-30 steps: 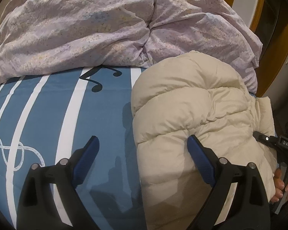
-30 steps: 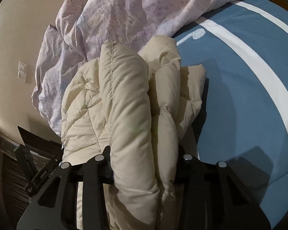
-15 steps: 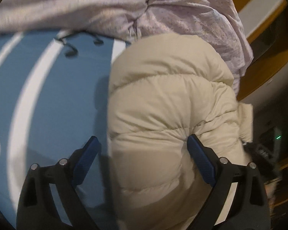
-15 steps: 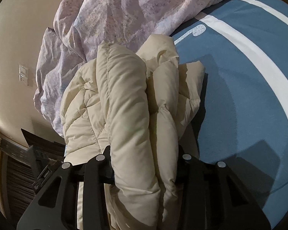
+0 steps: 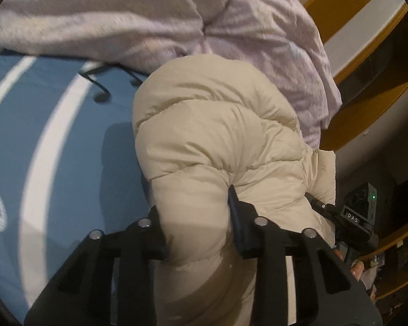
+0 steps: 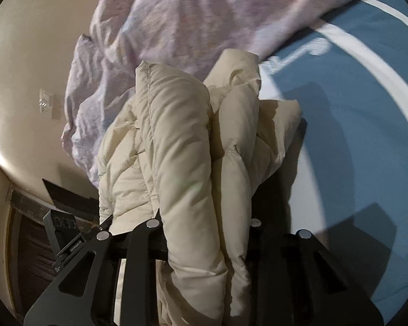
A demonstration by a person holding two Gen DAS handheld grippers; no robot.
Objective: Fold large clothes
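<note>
Bunching into fat quilted rolls, the cream puffer jacket (image 5: 215,141) lies on the bed's blue sheet (image 5: 68,141) with white stripes and music notes, against a rumpled lilac duvet (image 5: 149,19). The left tool (image 5: 195,217) pinches one padded fold; the right tool (image 6: 204,233) clamps a thick bundle of folds. Behind stand a beige wall (image 6: 21,81) and yellow-brown woodwork (image 5: 367,103).

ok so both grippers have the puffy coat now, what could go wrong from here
1. The cream quilted puffer jacket is slick and bulky; thick folds bulge past the right gripper and may slip out.
2. The left gripper pinches only one puffed roll, so lifting may undo the fold.
3. The crumpled lilac duvet lies against the jacket and could snag.
</note>
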